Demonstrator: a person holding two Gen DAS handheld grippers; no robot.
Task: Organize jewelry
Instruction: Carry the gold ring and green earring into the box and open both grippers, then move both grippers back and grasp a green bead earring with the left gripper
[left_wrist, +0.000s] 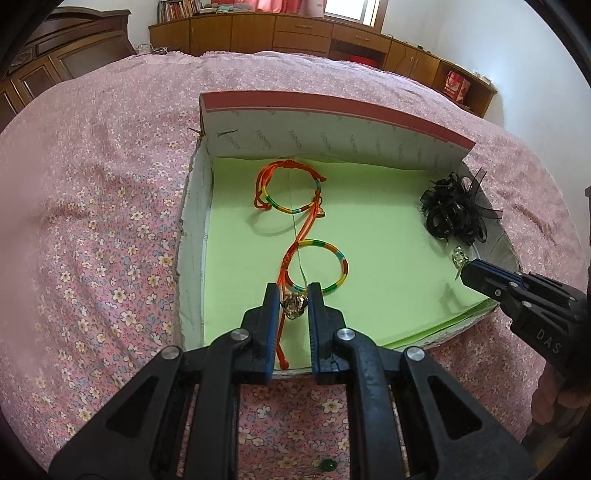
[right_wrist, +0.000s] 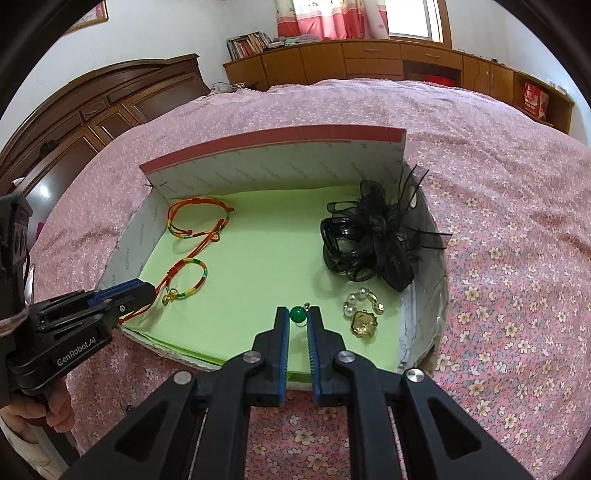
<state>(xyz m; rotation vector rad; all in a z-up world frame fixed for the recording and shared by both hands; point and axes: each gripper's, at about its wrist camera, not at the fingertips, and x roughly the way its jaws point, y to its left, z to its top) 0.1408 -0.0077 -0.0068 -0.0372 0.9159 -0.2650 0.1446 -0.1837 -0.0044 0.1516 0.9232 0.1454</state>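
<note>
Left hand-held gripper (left_wrist: 293, 295) sits low over the near edge of the box (left_wrist: 332, 110), jaws nearly closed, and between its blue pads there's a small gold charm (left_wrist: 294, 305) on an orange cord (left_wrist: 282, 332) that trails back between the fingers. That cord runs up into a rainbow-wrapped bracelet (left_wrist: 319, 267) lying on the green liner (left_wrist: 388, 229), and a second rainbow bracelet (left_wrist: 288, 188) lies further back near the far wall, the two looking linked by orange cord.

Over to the right hand-held gripper (right_wrist: 297, 314): jaws drawn in tight, pinching a green bead (right_wrist: 297, 314) with a small metal loop on top, right above the liner's near edge. Just beside it on the right lies a pearl and gold bracelet (right_wrist: 364, 312). Behind that, a black ribbon hair clip (right_wrist: 373, 240) fills the right back corner, against the box's bent side wall.

The box is open-topped, pale printed walls with a red rim along the back, near side cut low. It rests on a bed (right_wrist: 498, 184) covered in a pink floral quilt. Beyond the bed, a long wooden cabinet (right_wrist: 369, 59) runs along the wall with books (right_wrist: 247, 42) on top, pink curtains (right_wrist: 325, 18) at a window, and a dark wooden headboard (right_wrist: 110, 99) to the left. A person's hand (right_wrist: 55, 410) grips the left tool's handle at the frame edge
</note>
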